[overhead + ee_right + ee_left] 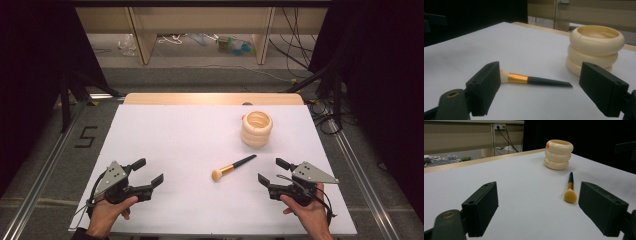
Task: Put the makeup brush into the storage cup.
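Both pairs of jaws stand wide apart and hold nothing. Nearest the person, the left gripper (145,181) sits close to the table's front left corner, held from below by the left hand (106,214), its jaws pointing toward the middle of the table (175,135). The right gripper (270,175) mirrors it near the front right corner, held by the right hand (307,210), jaws pointing inward as well. Each carries a grey three-cornered plate on top. Between the two grippers, a little closer to the right one and apart from both, a makeup brush (233,167) lies flat on the white table. Its tan bristle head points toward the front edge and its dark handle slants toward the far right corner, with a gold band between head and handle. In the left gripper view the brush (570,191) lies just inside the right-hand jaw, bristles nearest the camera. In the right gripper view it (534,80) lies crosswise between the jaws, bristles beside the left-hand one. Farther back, toward the far right of the table and well apart from the brush, stands a cream holder (256,128) shaped like three stacked rings, open at the top. A wooden strip runs along the table's far edge, and beyond it the floor holds cables and table legs.
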`<state>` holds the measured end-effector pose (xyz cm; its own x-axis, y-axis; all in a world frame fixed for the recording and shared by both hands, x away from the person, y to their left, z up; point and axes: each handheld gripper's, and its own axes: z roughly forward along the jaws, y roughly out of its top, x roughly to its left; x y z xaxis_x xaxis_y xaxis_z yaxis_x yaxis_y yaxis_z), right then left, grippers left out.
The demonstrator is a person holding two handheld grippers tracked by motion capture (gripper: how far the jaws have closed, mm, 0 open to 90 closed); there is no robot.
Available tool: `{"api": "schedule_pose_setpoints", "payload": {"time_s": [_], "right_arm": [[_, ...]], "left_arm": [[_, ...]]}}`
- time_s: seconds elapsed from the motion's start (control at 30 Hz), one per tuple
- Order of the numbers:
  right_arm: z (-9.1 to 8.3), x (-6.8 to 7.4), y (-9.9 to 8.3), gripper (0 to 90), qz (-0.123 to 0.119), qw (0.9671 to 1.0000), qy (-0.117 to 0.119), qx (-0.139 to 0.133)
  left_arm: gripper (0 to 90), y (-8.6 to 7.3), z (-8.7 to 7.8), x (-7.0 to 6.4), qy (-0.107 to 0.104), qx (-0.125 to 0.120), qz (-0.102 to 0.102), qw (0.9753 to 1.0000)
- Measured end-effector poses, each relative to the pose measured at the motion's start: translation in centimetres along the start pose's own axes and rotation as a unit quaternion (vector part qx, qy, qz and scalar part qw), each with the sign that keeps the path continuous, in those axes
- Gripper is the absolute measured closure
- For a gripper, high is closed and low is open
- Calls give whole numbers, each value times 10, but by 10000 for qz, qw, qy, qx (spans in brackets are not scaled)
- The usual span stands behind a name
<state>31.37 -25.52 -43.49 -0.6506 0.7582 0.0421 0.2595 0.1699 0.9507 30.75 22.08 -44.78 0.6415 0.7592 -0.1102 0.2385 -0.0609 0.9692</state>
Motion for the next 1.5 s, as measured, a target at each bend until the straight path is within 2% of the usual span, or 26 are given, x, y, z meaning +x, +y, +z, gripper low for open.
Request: {"api": "schedule_pose_setpoints", "payload": {"time_s": [0.33, 0.47, 0.57, 0.7, 0.73, 0.77, 0.8, 0.97, 1.0, 1.1, 1.13, 1.17, 1.2, 1.23, 1.27, 1.3, 1.33, 1.37, 1.4, 1.5], "right_arm": [[2, 1, 0, 181, -52, 10000, -17, -13], [5, 2, 2, 176, -126, 9999, 57, 67], [7, 1, 4, 169, -136, 9994, 165, 283], [12, 1, 7, 158, -192, 9987, 288, 380], [12, 0, 9, 159, -260, 9981, 303, 475], [14, 0, 10, 159, -322, 9977, 384, 460], [16, 0, 14, 159, -478, 9960, 405, 642], [24, 0, 23, 159, -756, 9910, 603, 924], [24, 0, 23, 159, -756, 9910, 603, 924], [33, -4, 31, 162, -794, 9852, 811, 1285], [33, -4, 31, 162, -794, 9852, 811, 1285], [38, -6, 35, 164, -721, 9830, 937, 1404], [38, -6, 35, 164, -721, 9830, 937, 1404], [40, -7, 37, 165, -728, 9821, 967, 1445], [45, -8, 40, 169, -824, 9794, 998, 1552], [45, -8, 40, 169, -824, 9794, 998, 1552], [50, -9, 44, 171, -921, 9757, 1053, 1686], [50, -9, 44, 171, -921, 9757, 1053, 1686], [56, -9, 49, 171, -1071, 9724, 1024, 1803], [64, -9, 56, 176, -1168, 9666, 1088, 2006]], "left_arm": [[162, 0, 0, 0, -15, 10, 24, 10000], [162, -1, 1, 0, -46, -19, 10, 10000], [162, -1, 1, -1, -22, 14, 3, 10000], [162, -1, 1, -1, -20, 26, -13, 10000], [162, -1, 1, -1, -20, 33, -14, 10000], [162, -1, 1, -1, -27, 35, -12, 10000], [162, -1, 1, -1, -31, 37, -12, 10000], [162, -1, 2, -2, -22, 34, -56, 10000], [162, -1, 1, -1, -68, 28, 41, 10000], [162, -1, 2, 0, -77, 42, 18, 10000], [162, -1, 2, 0, -77, 42, 18, 10000], [162, -1, 2, -1, -84, 39, 14, 10000], [162, -1, 2, -1, -65, 41, -13, 10000], [162, -1, 2, -1, -64, 46, -6, 10000], [162, -1, 2, -1, -61, 45, -3, 10000], [162, -1, 2, -1, -61, 44, -6, 10000], [162, -1, 3, -1, -64, 43, -6, 10000], [162, -1, 3, -1, -98, 11, -8, 10000], [162, -1, 3, -1, -96, 12, -6, 10000], [162, -1, 3, -1, -97, 11, -9, 10000]]}}
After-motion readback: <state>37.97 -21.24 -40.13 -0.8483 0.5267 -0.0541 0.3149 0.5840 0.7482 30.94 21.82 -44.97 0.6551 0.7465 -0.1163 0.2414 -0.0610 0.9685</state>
